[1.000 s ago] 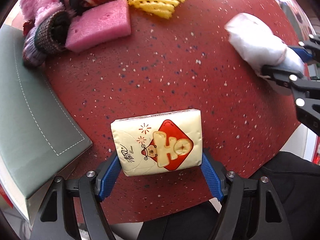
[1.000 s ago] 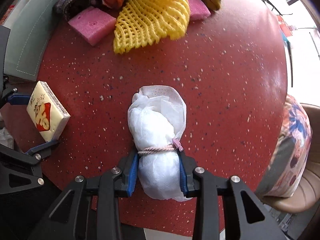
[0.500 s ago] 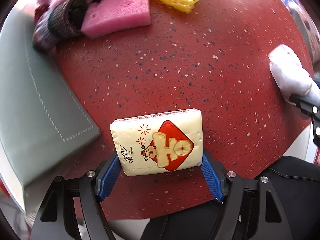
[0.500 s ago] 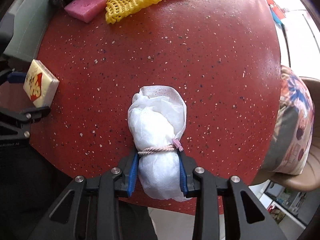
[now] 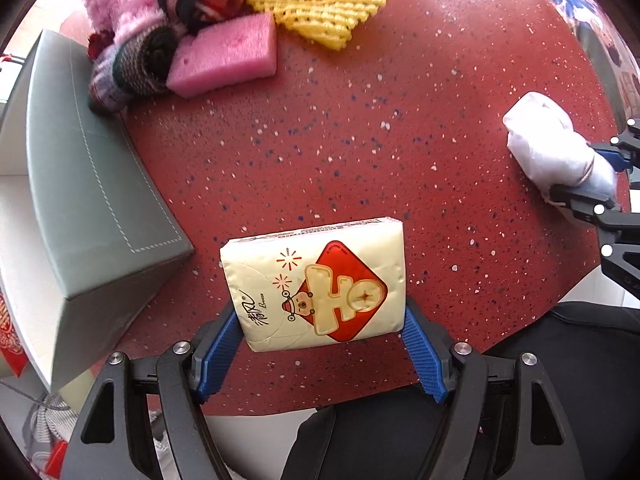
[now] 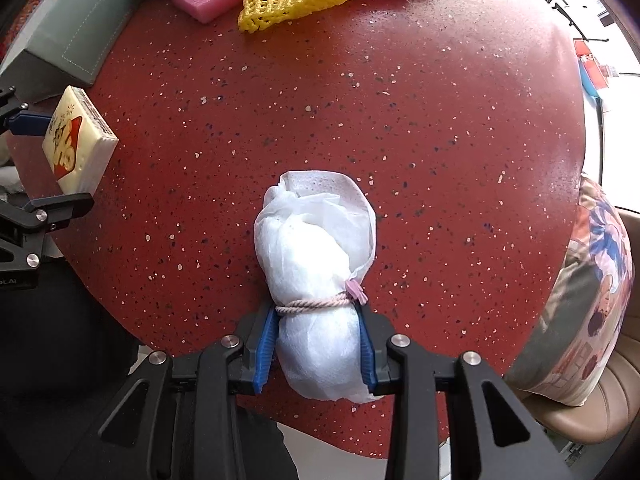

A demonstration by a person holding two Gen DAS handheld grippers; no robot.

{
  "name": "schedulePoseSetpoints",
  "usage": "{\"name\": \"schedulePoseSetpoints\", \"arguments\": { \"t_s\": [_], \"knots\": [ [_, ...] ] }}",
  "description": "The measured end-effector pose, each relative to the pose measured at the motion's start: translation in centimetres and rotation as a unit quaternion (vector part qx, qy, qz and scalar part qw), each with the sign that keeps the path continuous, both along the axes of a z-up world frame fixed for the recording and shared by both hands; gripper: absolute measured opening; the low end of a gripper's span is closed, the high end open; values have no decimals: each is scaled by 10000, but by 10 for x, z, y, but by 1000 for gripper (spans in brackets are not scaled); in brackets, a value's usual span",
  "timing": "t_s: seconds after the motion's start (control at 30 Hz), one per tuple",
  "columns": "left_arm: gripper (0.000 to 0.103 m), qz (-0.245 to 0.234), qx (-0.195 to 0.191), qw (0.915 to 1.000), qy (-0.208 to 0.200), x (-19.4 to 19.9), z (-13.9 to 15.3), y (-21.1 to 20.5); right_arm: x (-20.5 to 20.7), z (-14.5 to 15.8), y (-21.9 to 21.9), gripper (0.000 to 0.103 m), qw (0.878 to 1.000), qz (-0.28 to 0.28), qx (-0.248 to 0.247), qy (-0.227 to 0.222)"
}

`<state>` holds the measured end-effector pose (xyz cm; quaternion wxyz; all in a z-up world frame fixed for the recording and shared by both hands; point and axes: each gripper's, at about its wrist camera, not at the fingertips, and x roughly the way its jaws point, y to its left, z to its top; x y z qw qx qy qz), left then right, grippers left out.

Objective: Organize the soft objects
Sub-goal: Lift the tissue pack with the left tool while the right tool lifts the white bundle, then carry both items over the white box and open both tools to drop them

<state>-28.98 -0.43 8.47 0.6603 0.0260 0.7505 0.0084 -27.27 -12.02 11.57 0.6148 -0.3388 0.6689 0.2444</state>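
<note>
Carrying step: the left gripper (image 5: 322, 344) pinches the cream rectangular tissue pack (image 5: 316, 282); the right gripper (image 6: 318, 350) pinches the white string-tied cloth bundle (image 6: 316, 280), both over the red speckled bench (image 5: 360, 128). Next, likely the grey-green stitched box (image 5: 92, 184) at nine o'clock.

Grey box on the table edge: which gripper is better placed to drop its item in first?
Left. The left gripper holds the tissue pack right beside the grey box; the right gripper with its white bundle sits farther across the table.
</note>
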Motion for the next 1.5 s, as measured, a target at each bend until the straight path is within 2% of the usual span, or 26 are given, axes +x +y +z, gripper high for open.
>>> {"name": "schedulePoseSetpoints", "arguments": {
  "t_s": [0.13,0.23,0.3,0.5,0.63,0.7,0.8,0.83,0.97,1.0,1.1,1.3,1.5],
  "knots": [
    [77,41,9,9999,-111,-21,15,-20,10,-7,-16,39,10000,0,70,13],
    [77,-6,-24,9997,-228,-9,14,-16,12,-4,-16,39,9999,-83,150,10],
    [77,-75,8,9995,-318,-18,20,-13,16,-1,-14,39,9998,-87,162,8],
    [77,-120,-9,9976,-676,-30,45,0,26,18,-6,39,9990,-159,411,-50],
    [77,-112,53,9940,-1088,-49,70,6,29,34,3,38,9979,-79,614,-165],
    [77,16,25,9907,-1361,-61,86,14,32,43,8,38,9969,-106,713,-303],
    [77,270,101,9849,-1708,-56,130,6,41,58,15,39,9944,-265,936,-407],
    [77,381,161,9829,-1795,-59,136,11,44,63,18,39,9937,-283,993,-430],
    [77,799,323,9778,-1908,-56,158,38,51,81,39,39,9914,-256,1193,-481],
    [77,868,315,9771,-1914,-40,168,52,47,82,45,39,9913,-253,1189,-509],
    [77,1140,287,9721,-2032,-29,182,73,38,86,71,39,9914,-66,1198,-515],
    [77,1658,271,9640,-2060,-21,171,132,28,107,123,38,9866,297,1469,-643],
    [77,2166,255,9547,-2026,-44,160,164,20,125,163,38,9806,403,1820,-602]
  ]
}}
